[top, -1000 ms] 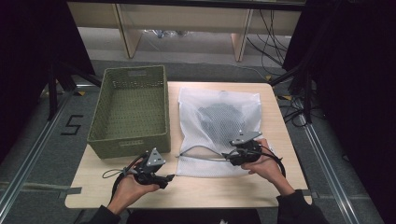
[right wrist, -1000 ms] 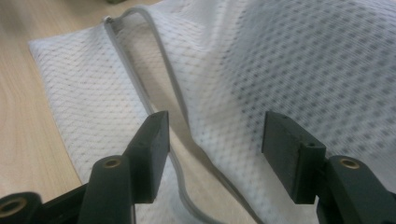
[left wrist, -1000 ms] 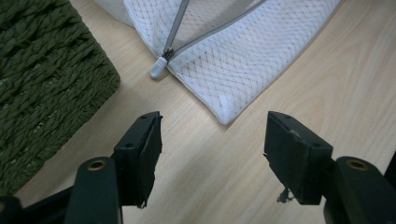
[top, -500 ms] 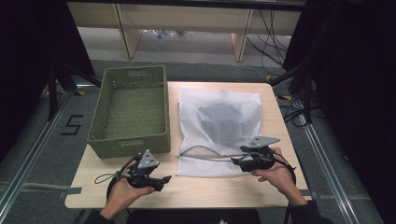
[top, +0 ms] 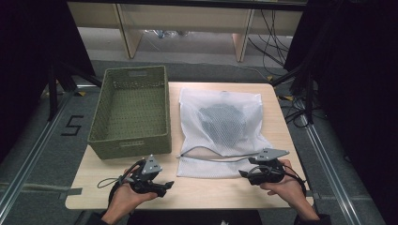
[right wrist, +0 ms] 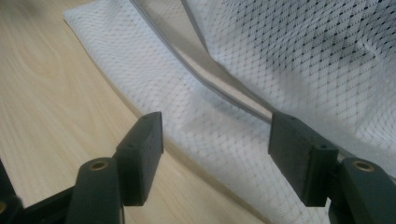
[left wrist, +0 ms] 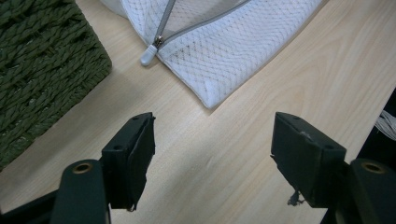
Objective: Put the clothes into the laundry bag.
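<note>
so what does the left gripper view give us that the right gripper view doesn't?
Left gripper view alone: the green woven basket at its left edge, the white zipper pull lying on the wood, and a corner of the mesh laundry bag. Right gripper view alone: the zipper's open gap up close, the netting parted along the grey tape, and dark contents showing through the mesh at upper right. Both share: the white mesh bag, the light wooden table, and open black jaws with nothing between them.
</note>
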Available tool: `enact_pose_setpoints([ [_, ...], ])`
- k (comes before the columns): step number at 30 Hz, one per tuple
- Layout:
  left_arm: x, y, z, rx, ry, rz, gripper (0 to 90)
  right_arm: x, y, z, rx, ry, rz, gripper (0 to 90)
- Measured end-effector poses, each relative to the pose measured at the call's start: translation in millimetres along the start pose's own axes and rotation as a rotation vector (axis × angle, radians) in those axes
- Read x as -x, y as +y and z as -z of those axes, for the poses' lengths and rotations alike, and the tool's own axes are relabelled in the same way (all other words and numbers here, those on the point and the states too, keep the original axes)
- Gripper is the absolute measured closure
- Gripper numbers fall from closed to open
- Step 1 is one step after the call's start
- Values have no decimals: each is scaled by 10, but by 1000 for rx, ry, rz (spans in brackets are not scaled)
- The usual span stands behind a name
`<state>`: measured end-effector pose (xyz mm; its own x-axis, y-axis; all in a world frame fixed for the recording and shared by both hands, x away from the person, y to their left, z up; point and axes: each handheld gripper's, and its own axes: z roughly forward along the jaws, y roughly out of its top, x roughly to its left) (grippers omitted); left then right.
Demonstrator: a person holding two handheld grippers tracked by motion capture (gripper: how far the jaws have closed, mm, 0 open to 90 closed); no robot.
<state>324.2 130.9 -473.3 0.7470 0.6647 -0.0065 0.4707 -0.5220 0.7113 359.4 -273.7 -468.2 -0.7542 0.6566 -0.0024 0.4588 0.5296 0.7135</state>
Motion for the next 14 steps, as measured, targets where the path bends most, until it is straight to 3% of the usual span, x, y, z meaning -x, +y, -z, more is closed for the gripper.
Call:
enact_pose_setpoints([
  [3,-14,-5,-2,-5,15,-6,300,7,-8,2,-12,-11,-14,369],
  [4,-17,-5,-2,-8,15,-10,299,30,-17,-13,-3,-16,11,369],
  [6,-15,-6,-11,-10,7,0,297,26,-16,-7,-9,-15,-11,369],
  [14,-6,-8,-29,-11,-4,-2,288,28,-23,-31,-15,-9,-1,366],
])
